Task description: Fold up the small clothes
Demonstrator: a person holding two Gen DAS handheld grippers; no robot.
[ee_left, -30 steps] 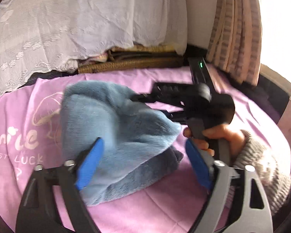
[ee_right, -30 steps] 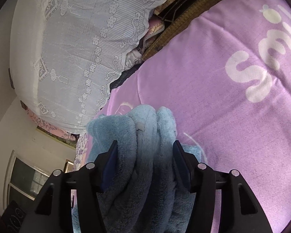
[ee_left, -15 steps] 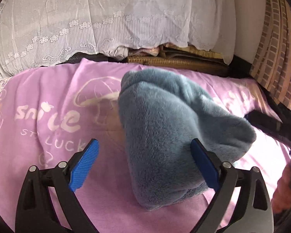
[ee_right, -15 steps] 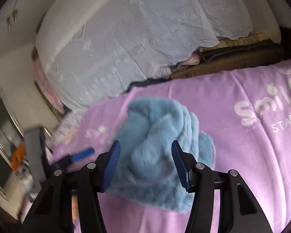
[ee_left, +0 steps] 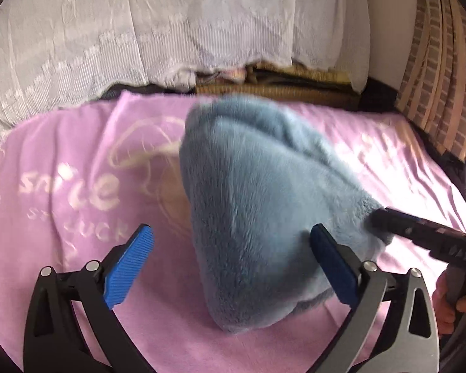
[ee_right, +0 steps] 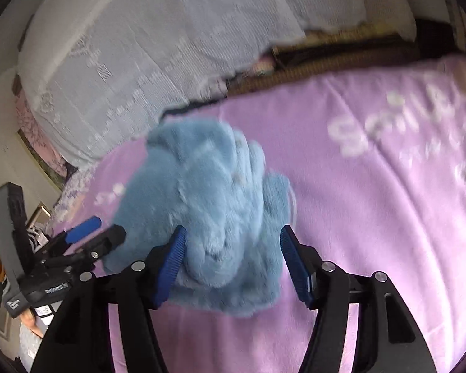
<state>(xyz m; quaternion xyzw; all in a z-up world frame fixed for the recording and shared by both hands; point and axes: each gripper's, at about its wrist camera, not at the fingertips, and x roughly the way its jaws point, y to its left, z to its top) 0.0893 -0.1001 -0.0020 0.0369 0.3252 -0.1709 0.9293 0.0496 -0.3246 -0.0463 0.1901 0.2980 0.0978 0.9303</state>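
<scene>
So both grippers have let go: the left gripper (ee_left: 230,267) has just spread wide, the right gripper (ee_right: 233,264) has eased off empty, leaving the blue fleece bundle (ee_left: 258,205) folded mid purple blanket (ee_left: 77,161), nearer its far edge.

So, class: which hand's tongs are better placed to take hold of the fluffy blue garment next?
Probably right: the right tongs straddle the fluffy blue garment, while the left tongs stand wide open, partly beside it.

Garment (ee_left: 264,205): blue plush fleece, matt.
Blanket (ee_left: 77,264): lilac soft cloth, printed.
Tong pads (ee_left: 129,267): ribbed blue plastic.
</scene>
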